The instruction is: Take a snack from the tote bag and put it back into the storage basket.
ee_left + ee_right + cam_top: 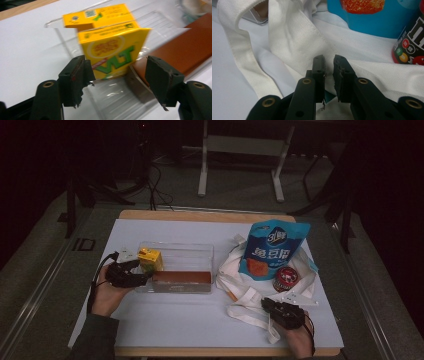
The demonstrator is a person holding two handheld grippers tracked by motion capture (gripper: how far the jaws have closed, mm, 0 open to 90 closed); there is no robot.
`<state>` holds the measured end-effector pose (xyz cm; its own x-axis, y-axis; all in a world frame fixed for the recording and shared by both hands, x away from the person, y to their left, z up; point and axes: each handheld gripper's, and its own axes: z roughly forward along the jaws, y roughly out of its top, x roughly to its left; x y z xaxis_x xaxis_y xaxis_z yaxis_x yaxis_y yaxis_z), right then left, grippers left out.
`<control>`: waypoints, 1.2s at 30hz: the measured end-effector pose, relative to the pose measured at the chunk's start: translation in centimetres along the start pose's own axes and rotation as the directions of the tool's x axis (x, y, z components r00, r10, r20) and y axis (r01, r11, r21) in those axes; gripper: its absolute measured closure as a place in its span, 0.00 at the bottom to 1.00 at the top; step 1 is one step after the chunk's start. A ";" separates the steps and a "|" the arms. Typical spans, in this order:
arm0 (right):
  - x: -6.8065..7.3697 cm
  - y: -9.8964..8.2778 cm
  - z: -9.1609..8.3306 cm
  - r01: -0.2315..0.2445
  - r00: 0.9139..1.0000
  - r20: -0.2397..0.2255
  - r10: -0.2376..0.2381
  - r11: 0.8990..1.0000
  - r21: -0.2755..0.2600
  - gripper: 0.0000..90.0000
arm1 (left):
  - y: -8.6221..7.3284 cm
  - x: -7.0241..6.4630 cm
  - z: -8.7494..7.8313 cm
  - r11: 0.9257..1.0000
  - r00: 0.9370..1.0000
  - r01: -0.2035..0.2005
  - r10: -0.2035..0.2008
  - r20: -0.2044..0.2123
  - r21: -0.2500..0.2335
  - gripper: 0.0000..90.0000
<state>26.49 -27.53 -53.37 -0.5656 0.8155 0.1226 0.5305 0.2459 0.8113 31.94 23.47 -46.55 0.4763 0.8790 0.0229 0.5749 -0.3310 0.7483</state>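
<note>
A white-topped table (165, 320) with a wooden edge stands in a dim room over grey flooring, with cables on the floor and the legs of a white frame (240, 165) behind it. At the table's left, a clear plastic box (195, 252) holds a long brown block (181, 278) along its near wall and a yellow juice carton (150, 260) upright at its left end. The left tool (131, 272) sits at that end of the box, its jaws standing wide on either side of the carton's lower part; in the left gripper view the carton (110, 50) stands between the pads with a gap at the right one, while contact at the left pad is hard to judge in the blur. At the right, a white cloth bag (240, 290) lies crumpled with its straps spread toward the near edge. On it rest a blue snack pouch (272, 250) and a dark, red-lidded candy tub (286, 279). The right tool (272, 306) holds its jaws narrow, pinching a fold of the bag's cloth (329, 82). The room's far side is lost in darkness. The pouch (372, 17) and tub (412, 45) are cut off by the frame in the right gripper view, and the box's clear walls are faint against the white top.
</note>
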 end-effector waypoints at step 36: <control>0.0 0.0 0.0 -0.002 1.000 0.001 0.002 1.000 -0.002 0.88 | -0.1 -0.1 -0.4 1.000 1.000 -0.009 0.009 0.019 -0.017 0.42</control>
<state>26.48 -27.53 -53.40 -0.5643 0.8163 0.1236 0.5304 0.2437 0.8120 31.56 23.54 -46.35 0.4938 0.8694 0.0172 0.5592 -0.3326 0.7594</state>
